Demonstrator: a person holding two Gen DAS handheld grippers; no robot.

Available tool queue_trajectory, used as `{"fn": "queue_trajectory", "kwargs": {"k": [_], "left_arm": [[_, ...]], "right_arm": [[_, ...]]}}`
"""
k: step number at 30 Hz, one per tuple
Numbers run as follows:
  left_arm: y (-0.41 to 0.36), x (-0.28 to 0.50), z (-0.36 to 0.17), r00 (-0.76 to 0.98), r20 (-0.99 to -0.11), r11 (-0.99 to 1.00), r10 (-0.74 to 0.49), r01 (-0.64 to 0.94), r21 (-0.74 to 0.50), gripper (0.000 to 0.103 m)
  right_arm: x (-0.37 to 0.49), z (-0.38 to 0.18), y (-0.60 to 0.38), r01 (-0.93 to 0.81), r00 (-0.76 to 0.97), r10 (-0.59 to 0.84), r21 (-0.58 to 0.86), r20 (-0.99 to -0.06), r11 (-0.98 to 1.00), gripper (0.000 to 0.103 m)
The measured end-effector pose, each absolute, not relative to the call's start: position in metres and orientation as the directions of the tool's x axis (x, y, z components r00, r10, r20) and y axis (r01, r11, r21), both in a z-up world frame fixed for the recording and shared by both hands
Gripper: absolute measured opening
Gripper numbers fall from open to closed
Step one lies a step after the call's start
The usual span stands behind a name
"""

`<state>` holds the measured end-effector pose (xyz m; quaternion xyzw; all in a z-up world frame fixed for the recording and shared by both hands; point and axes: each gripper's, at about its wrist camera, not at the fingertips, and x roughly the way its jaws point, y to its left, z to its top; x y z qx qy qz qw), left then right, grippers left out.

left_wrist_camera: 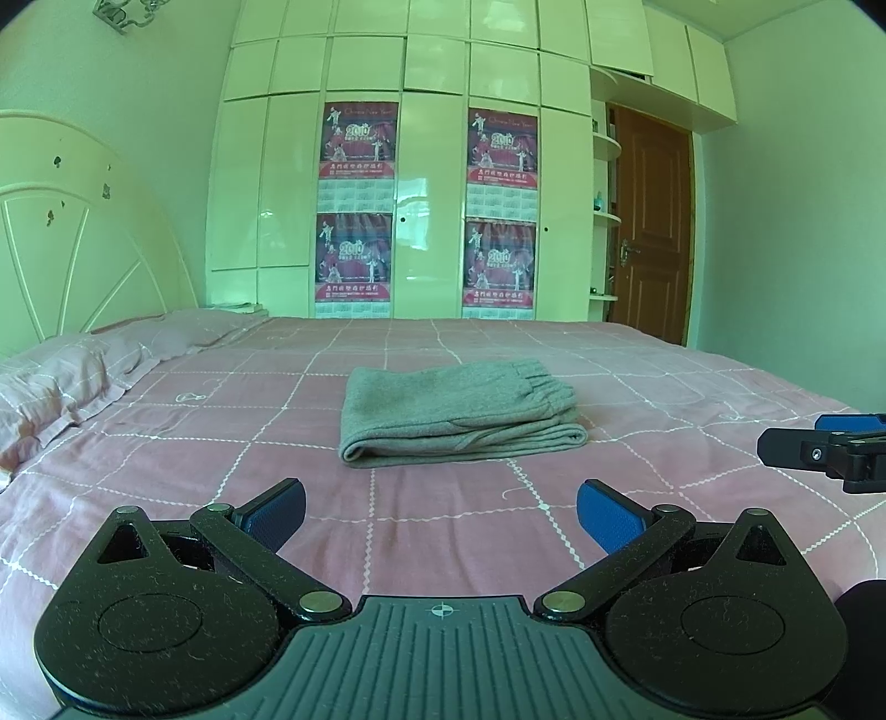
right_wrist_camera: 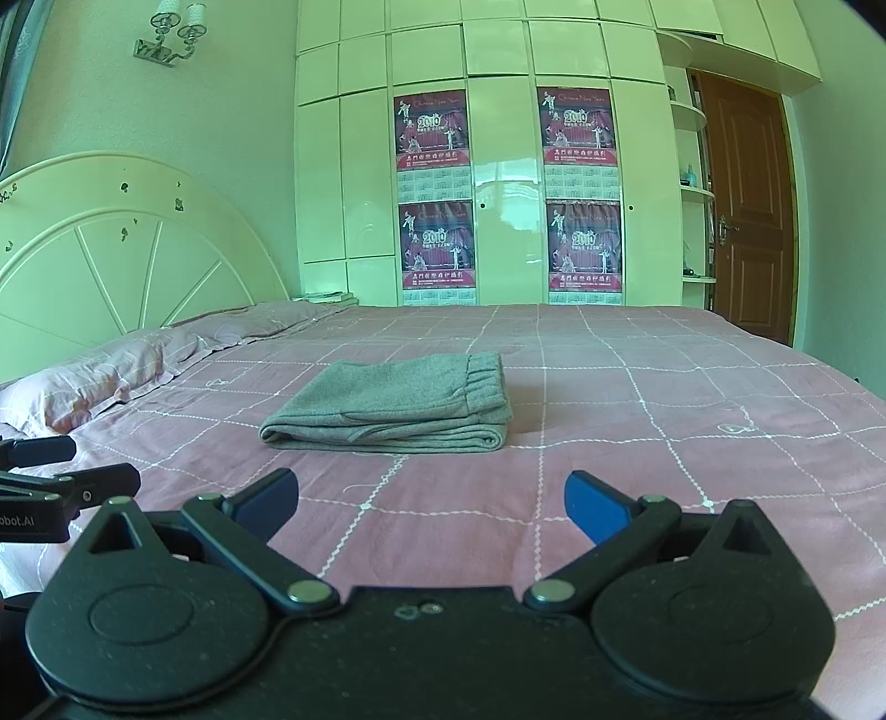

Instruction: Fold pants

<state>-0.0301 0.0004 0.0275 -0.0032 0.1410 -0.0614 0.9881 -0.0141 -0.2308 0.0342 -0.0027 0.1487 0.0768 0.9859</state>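
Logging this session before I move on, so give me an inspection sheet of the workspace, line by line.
Surface: bed with pink checked sheet, smooth.
Job's things: grey pants folded into a neat stack mid-bed, waistband to the right.
Clutter: pillows by the headboard.
Grippers: left gripper and right gripper both open, holding nothing, short of the pants.
Cables: nothing seen.
Surroundings: wardrobe with four posters, brown door, wall lamp.
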Motion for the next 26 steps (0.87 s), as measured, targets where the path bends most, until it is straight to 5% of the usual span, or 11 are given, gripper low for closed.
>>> {"fn": "queue_trajectory", "kwargs": {"k": [26], "left_arm": [[0.0024, -0.0358, 0.0307, 0.961, -0.239, 0.990, -0.140, 0.140, -0.013, 0.103]], "right_arm": [[-0.0152, 0.0351, -0.2306, -0.152, 0.944, 0.151, 0.020, -0.294, 0.988, 0.097]]}}
